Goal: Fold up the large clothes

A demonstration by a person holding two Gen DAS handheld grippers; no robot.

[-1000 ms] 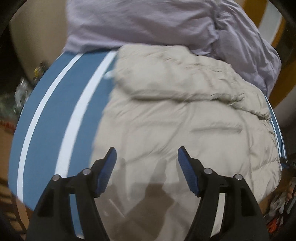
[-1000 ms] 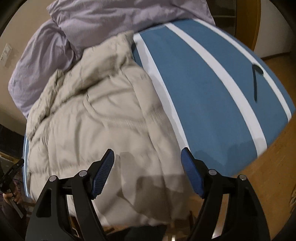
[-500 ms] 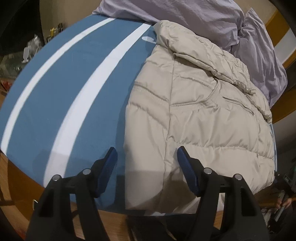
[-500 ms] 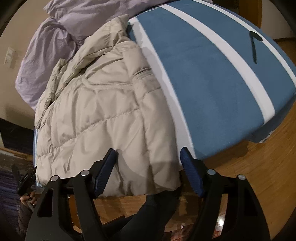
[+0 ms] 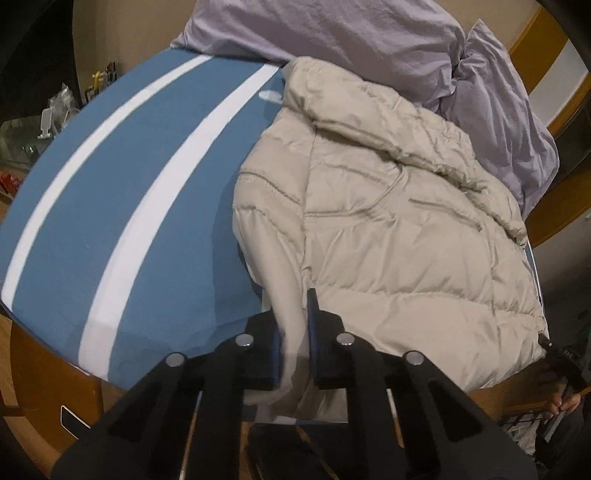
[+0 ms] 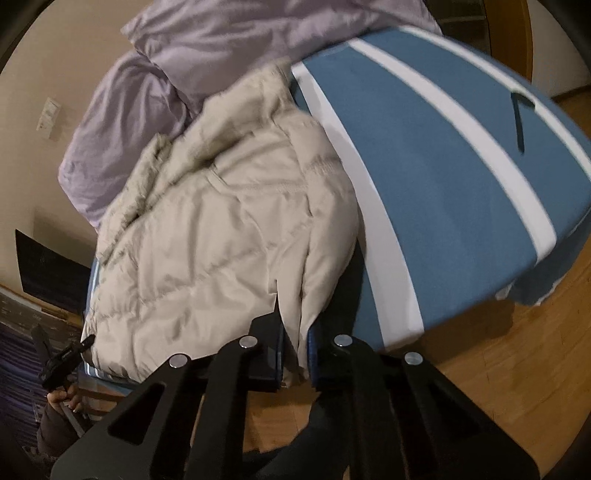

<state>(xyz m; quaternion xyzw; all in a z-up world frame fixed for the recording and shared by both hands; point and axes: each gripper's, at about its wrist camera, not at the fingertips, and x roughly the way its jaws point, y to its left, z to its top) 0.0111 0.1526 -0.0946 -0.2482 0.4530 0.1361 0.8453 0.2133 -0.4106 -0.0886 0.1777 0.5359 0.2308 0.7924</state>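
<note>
A beige quilted puffer jacket (image 5: pixel 399 236) lies on a blue bed cover with white stripes (image 5: pixel 122 206). My left gripper (image 5: pixel 293 332) is shut on the jacket's lower hem at its left corner, near the bed's front edge. In the right wrist view the same jacket (image 6: pixel 207 236) lies left of the striped cover (image 6: pixel 443 177). My right gripper (image 6: pixel 295 343) is shut on the jacket's hem at its right corner, lifted a little over the bed edge.
A crumpled lilac duvet (image 5: pixel 332 33) is piled at the head of the bed behind the jacket, and it also shows in the right wrist view (image 6: pixel 177 62). A wooden floor (image 6: pixel 498 362) lies beyond the bed's corner. A dark strap (image 6: pixel 519 118) lies on the cover.
Both grippers were open above the jacket. They have come down to the bottom hem and closed on it, one at each corner.
</note>
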